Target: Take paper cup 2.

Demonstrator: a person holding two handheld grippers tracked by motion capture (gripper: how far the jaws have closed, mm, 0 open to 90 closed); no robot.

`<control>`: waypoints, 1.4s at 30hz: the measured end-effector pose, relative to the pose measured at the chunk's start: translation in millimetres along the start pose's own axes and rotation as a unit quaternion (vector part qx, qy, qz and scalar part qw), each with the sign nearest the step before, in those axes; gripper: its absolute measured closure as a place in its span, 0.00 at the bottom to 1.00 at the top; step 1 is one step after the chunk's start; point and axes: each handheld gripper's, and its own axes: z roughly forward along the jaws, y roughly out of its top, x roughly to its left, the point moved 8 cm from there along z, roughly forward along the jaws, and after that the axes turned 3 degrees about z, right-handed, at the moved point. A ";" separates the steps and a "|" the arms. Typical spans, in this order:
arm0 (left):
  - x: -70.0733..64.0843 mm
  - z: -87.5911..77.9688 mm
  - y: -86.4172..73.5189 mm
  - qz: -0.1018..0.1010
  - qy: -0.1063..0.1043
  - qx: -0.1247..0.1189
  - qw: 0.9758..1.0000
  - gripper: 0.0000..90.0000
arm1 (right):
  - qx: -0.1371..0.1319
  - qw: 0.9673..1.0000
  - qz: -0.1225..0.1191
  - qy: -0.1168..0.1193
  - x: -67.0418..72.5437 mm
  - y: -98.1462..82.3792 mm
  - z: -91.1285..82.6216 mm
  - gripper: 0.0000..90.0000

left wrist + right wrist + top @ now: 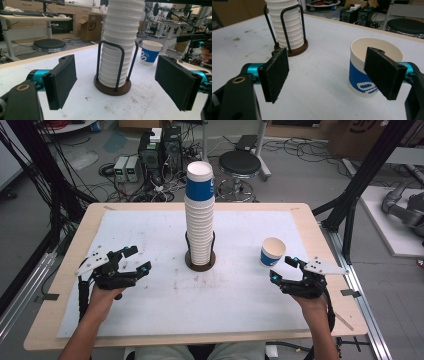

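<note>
- Workshop floor with cables, computer cases (160,150) and a stool (240,165) lies behind the worktop (65,270), which carries a white mat (150,305).
- Single cup (272,252): stands upright and open end up on the mat, right of centre, well apart from the stack. It is just beyond the right hand-held gripper, on that side for a short reach.
- In the right gripper view the cup (372,72) sits behind the camera-right pad rather than centred in the gap; judged, the gripper must shift sideways before it can close around the cup.
- Right hand-held gripper (285,268): jaws spread wide, nothing between the pads, not touching the cup. The wide spread suits the cup's width.
- Cup stack (200,215): a tall column of nested cups at the mat's centre, top cup showing its blue band. Nesting keeps the column compact and presents one cup at the top.
- Holder (201,262): round brown base with black wire hoops around the lower cups. In the left gripper view the hoops (120,65) stand close to the stack (120,37), apparently to stop it from tipping.
- Left hand-held gripper (135,261): jaws wide apart, empty, resting low at the left of the mat and aimed at the stack, well apart from it. Judged, it is placed to steady the holder or stack if needed.
- Work in hand, judged: moving single cups between stack and mat, the right side leading.
</note>
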 end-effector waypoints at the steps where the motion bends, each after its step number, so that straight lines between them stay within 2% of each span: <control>1: 0.1 0.1 0.5 -0.002 -0.001 -0.002 1.000 0.19 | 0.000 1.000 -0.003 -0.001 -0.2 -0.2 0.6 0.23; 6: -3.2 1.7 4.8 -0.020 -0.015 -0.007 1.000 0.19 | 0.007 1.000 -0.002 0.003 0.5 -2.4 2.0 0.23; 10: -8.2 5.6 17.5 -0.019 -0.030 -0.006 0.999 0.18 | 0.013 1.000 -0.001 0.008 1.2 -3.4 1.7 0.23; 14: -10.9 10.7 42.9 -0.020 -0.042 -0.013 0.999 0.18 | 0.012 1.000 -0.004 0.008 0.9 -2.6 0.4 0.23; 18: -13.4 20.8 74.5 -0.002 -0.060 -0.004 0.998 0.18 | 0.018 1.000 0.000 0.016 2.3 -2.8 3.2 0.23; 25: -16.4 40.1 122.5 0.018 -0.085 0.009 0.996 0.18 | 0.026 0.999 -0.003 0.026 4.9 -3.0 8.0 0.23; 29: -17.8 51.5 144.8 0.027 -0.098 0.018 0.995 0.18 | 0.026 0.999 0.001 0.030 5.2 -2.9 6.6 0.23; 31: -18.0 57.3 153.6 0.025 -0.103 0.021 0.994 0.18 | 0.025 0.999 0.002 0.031 5.5 -2.9 6.4 0.23; 35: -18.0 72.7 172.5 0.036 -0.106 0.036 0.993 0.18 | 0.026 0.999 0.004 0.036 6.5 -2.9 5.4 0.23; 42: -21.5 96.4 202.1 0.048 -0.115 0.044 0.991 0.18 | 0.027 0.999 0.007 0.039 6.6 -3.6 5.0 0.23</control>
